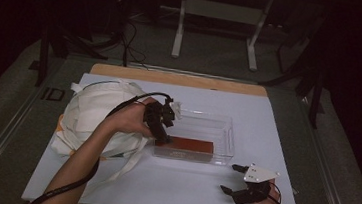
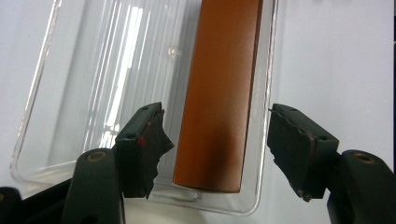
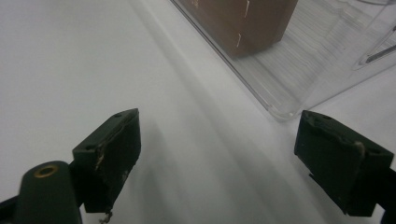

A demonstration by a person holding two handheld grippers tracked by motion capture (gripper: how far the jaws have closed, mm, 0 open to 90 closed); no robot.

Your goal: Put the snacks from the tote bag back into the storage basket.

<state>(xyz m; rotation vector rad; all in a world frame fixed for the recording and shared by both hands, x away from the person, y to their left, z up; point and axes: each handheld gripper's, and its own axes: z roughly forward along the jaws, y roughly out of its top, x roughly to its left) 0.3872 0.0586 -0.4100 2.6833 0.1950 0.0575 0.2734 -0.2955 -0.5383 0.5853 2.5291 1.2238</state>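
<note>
A clear plastic tray [image 1: 226, 136] sits in the middle of the white table cover. A long reddish-brown box [image 1: 191, 145] lies inside it along the near wall. My left gripper [image 1: 165, 130] hangs over the box's left end, open. In the left gripper view the brown box [image 2: 219, 93] lies between the spread jaws, which do not touch it, inside the tray [image 2: 70, 93]. My right gripper [image 1: 232, 179] rests open near the front right edge of the table, just short of the tray. Its own view shows the tray's corner [image 3: 289, 100] and the box's end [image 3: 243, 23] ahead.
A crumpled white cloth bag [image 1: 94, 116] with long straps lies left of the tray, under my left forearm. The wooden table edge [image 1: 181, 78] shows at the back. White legs of a stand [image 1: 177, 36] rise beyond the table on the floor.
</note>
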